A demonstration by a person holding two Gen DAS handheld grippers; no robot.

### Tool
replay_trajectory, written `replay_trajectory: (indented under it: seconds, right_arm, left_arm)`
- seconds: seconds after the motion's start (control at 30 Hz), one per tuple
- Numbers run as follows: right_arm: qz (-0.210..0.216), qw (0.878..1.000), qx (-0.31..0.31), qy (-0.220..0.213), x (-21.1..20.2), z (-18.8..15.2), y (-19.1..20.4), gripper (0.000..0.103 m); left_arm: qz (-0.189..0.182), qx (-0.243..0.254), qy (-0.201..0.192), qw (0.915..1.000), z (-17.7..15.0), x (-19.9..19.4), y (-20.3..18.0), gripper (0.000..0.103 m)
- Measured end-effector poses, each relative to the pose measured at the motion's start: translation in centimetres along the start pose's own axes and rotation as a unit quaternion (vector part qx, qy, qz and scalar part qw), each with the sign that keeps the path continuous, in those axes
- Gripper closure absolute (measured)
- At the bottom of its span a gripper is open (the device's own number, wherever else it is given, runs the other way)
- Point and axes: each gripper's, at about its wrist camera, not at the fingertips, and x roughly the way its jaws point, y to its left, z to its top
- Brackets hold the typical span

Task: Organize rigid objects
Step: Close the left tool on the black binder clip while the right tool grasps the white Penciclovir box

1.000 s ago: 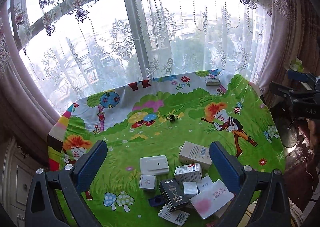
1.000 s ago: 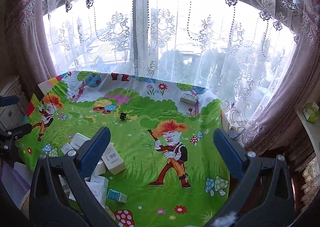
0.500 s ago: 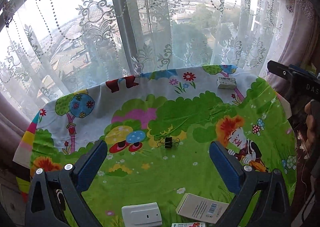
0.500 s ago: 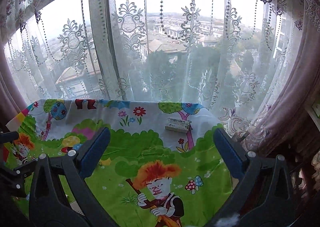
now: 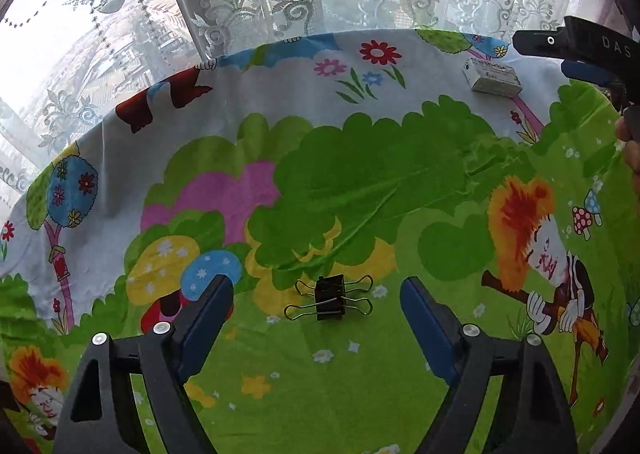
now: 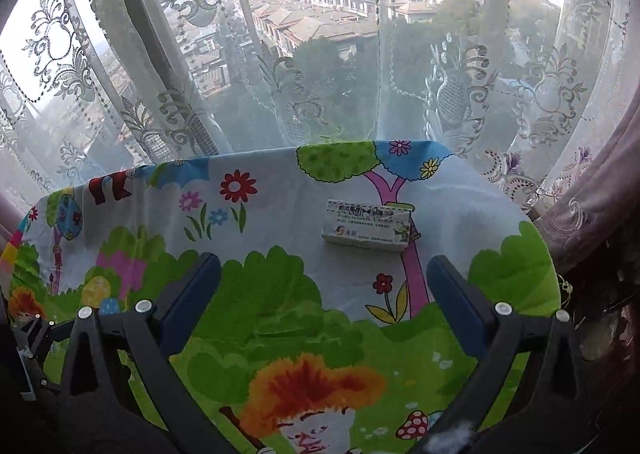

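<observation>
Only the fingers of the left gripper (image 5: 316, 290) show in its own view; the body is cut off at the bottom edge. Its jaws have just been closing in, yet they stand apart, with nothing pressed between them. The black binder clip (image 5: 330, 298) lies on the table (image 5: 360, 189) just ahead, in the gap between the blue pads (image 5: 208, 310), touched by neither. Its wire handles are splayed flat to both sides.

Over at the far right corner of the table sits a small white box (image 6: 367, 226); the print on its lid is too blurred to read. The right gripper (image 6: 324, 274) hangs short of it, fingers wide, nothing held, the box beyond the tips.

From the left view the right gripper pokes in at the upper right edge, mostly cut off, with a bit of a hand (image 5: 628, 141) below it. The cartoon tablecloth (image 5: 120, 157) covers the whole table, creased near the middle. The lace curtain (image 6: 280, 93) hangs right behind the far edge, rooftops hazy through it.
</observation>
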Motion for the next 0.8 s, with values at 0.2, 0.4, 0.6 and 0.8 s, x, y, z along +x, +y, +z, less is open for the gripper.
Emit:
replay_trajectory:
  seconds: [0.2, 0.4, 0.6, 0.8]
  right_arm:
    - [-0.036, 0.999, -0.021, 0.002, 3.8, 0.4, 0.0, 0.000]
    - [-0.071, 0.997, -0.015, -0.017, 5.6, 0.3, 0.2, 0.000]
    - [-0.088, 0.996, -0.011, -0.006, 7.8, -0.1, 0.0, 0.000]
    - [-0.078, 0.997, 0.002, 0.017, 8.7, -0.7, -1.1, 0.025]
  left_arm:
    - [0.000, 0.026, 0.031, 0.9992, -0.5, 2.4, -1.1, 0.052]
    - [-0.010, 0.022, 0.035, 0.9991, -0.9, 2.6, -1.5, 0.067]
    - [-0.025, 0.009, 0.034, 0.9990, -1.6, 2.4, -1.0, 0.067]
    - [-0.037, -0.007, 0.040, 0.9985, -2.4, 1.9, 0.5, 0.067]
